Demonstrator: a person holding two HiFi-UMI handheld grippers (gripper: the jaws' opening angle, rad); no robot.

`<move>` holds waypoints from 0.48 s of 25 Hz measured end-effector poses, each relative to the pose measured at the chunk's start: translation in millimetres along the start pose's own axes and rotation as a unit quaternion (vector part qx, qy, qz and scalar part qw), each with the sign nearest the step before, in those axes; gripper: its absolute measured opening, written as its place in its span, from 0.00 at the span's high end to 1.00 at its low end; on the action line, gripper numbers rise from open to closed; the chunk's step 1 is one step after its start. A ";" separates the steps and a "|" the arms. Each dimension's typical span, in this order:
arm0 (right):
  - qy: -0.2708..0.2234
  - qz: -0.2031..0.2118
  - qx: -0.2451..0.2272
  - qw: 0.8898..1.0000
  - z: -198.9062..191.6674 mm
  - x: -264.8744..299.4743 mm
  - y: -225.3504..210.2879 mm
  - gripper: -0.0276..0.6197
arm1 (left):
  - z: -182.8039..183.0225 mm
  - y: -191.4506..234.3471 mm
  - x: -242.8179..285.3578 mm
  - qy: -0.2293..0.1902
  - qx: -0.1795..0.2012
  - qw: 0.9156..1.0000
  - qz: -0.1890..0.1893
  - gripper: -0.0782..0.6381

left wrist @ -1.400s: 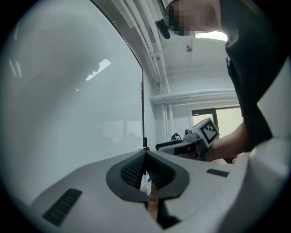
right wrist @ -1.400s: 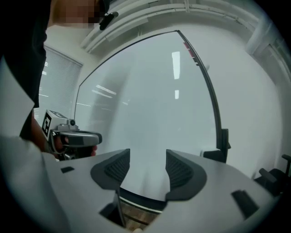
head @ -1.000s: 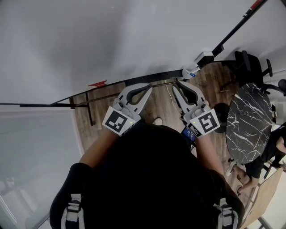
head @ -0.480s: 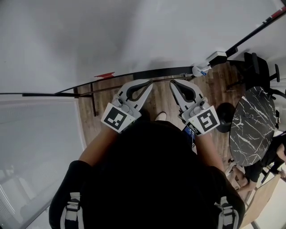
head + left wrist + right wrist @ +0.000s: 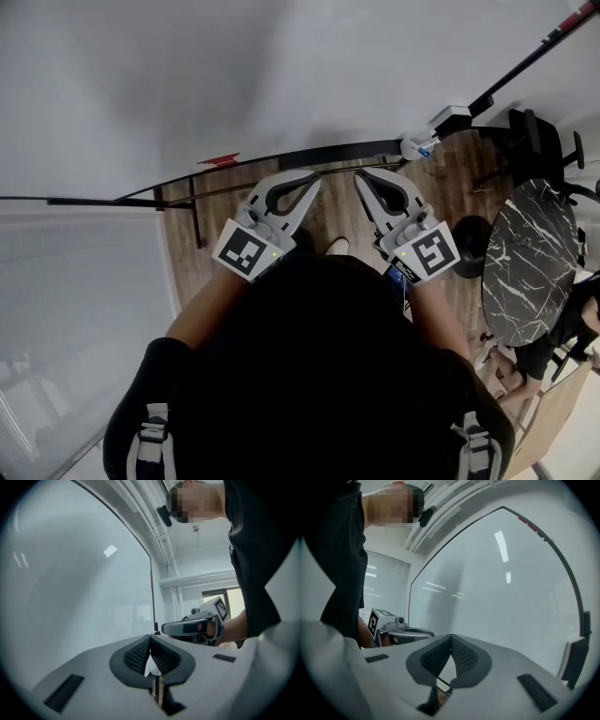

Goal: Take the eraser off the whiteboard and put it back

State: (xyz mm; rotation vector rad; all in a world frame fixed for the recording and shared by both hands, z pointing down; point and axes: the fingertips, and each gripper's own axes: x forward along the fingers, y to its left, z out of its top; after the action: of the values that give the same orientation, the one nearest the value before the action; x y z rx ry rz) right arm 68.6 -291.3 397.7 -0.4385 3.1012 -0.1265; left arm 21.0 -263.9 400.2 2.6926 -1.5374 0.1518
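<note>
The whiteboard (image 5: pixel 281 66) fills the upper part of the head view, its dark bottom rail (image 5: pixel 309 157) curving across the middle. A white boxy piece (image 5: pixel 448 119), possibly the eraser, sits at the board's lower right corner; in the right gripper view a dark block (image 5: pixel 574 660) shows at that edge. My left gripper (image 5: pixel 316 179) and right gripper (image 5: pixel 360 176) point level at the bottom rail, side by side and a little short of it. Both are shut with nothing between the pads, as the left gripper view (image 5: pixel 151 638) and right gripper view (image 5: pixel 451 636) show. Neither touches the boxy piece.
A small red item (image 5: pixel 217 159) lies on the rail to the left. A round black marble table (image 5: pixel 525 262) and a dark chair (image 5: pixel 539 141) stand on the wooden floor at right, with a seated person's legs (image 5: pixel 553 347) beyond. A glass wall (image 5: pixel 75 309) runs along the left.
The head view has swung slightly, so the board's corner sits further right. The two gripper tips have drawn a little closer together before the rail. Nothing was picked up.
</note>
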 end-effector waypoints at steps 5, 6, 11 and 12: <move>0.002 -0.002 0.004 1.000 -3.7 -7.2 -2.2 0.95 | -0.5 -3.0 4.1 -0.002 -0.002 1.000 -0.002 0.88; 0.003 -0.002 0.003 1.000 -4.3 -8.1 -1.7 0.95 | -0.6 -3.4 4.4 -0.003 -0.002 1.000 -0.002 0.88; 0.004 -0.007 -0.001 1.000 -3.3 -11.3 -3.5 0.95 | 0.6 -5.5 5.4 -0.004 0.000 1.000 -0.003 0.89; 0.005 -0.008 -0.001 1.000 -3.3 -12.0 -4.6 0.95 | 1.2 -6.1 6.2 -0.005 0.001 1.000 -0.004 0.88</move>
State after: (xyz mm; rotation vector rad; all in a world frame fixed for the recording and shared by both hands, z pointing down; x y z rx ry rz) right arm 81.4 -292.1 401.3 -0.4637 3.1074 -0.1273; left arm 29.5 -266.1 399.8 2.7046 -1.5300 0.1398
